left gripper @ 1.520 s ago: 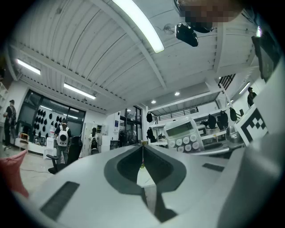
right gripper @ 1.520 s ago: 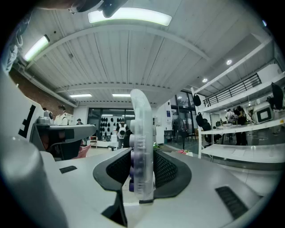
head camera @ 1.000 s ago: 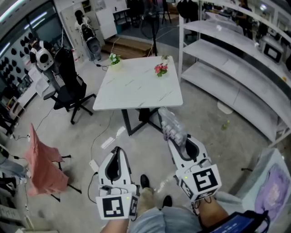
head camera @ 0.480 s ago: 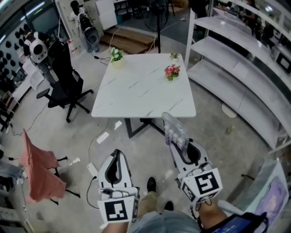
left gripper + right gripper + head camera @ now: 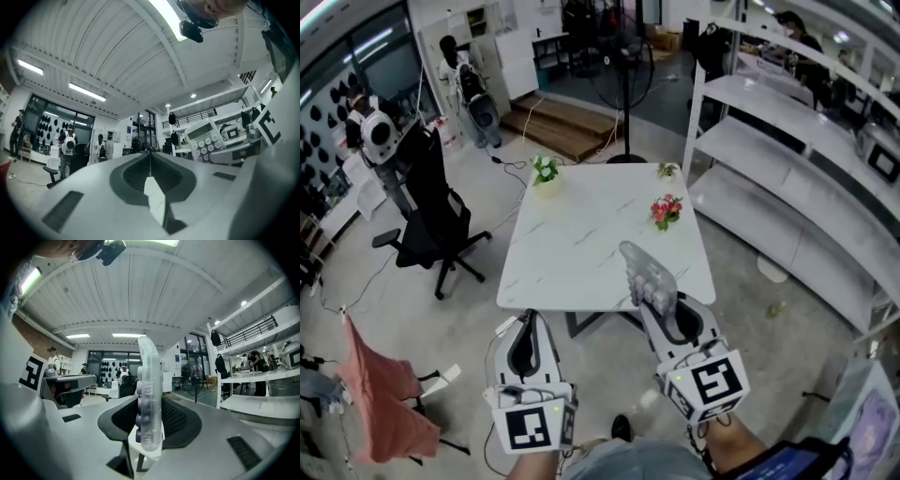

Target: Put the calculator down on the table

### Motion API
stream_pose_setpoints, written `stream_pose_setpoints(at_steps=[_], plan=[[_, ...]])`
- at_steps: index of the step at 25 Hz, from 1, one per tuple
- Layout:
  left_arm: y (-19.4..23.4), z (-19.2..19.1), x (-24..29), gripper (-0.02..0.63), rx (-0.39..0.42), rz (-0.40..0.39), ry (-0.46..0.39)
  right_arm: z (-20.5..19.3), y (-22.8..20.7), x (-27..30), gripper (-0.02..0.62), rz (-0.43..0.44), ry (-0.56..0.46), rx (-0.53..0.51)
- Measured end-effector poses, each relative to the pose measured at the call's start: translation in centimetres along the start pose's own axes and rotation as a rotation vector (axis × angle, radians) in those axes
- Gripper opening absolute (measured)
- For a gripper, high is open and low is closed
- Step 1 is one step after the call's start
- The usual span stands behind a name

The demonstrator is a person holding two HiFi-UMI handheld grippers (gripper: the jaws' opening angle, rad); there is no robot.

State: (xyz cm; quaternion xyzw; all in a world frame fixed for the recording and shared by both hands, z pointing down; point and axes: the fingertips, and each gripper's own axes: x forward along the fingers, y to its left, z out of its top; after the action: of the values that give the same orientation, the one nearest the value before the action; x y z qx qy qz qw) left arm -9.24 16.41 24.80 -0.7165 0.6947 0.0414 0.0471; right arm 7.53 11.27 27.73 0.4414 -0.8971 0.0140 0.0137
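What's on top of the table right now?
Three small plants: white flowers far left corner, a tiny plant far right corner, pink flowers by the right edge. The calculator hides part of the table's near edge.

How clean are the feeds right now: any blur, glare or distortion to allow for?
Head view: evenly lit, sharp, fisheye bows the shelves; no glare on the table. Left gripper view: ceiling light blown out, dark rounded corners. Right gripper view: calculator edge-on and clear, background slightly soft, corners black.
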Motion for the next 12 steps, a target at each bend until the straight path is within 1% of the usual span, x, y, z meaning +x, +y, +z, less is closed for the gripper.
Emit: stream_pose_setpoints(at_steps=[5, 9, 12], plan=[[1.1, -0.5, 3.6, 0.012, 0.014, -0.023, 0.008, 0.2, -1.1, 2.9, 0.147, -0.023, -0.013, 0.018], [1.3, -2.5, 5.8, 0.012, 0.015, -0.061, 0.043, -1.6, -1.7, 5.0, 0.147, -0.036, 0.018, 0.044], [1.7, -3.8, 7.4, 0.012, 0.016, -0.059, 0.086, -2.8, -2.4, 6.7, 0.147, -0.039, 0.048, 0.066]])
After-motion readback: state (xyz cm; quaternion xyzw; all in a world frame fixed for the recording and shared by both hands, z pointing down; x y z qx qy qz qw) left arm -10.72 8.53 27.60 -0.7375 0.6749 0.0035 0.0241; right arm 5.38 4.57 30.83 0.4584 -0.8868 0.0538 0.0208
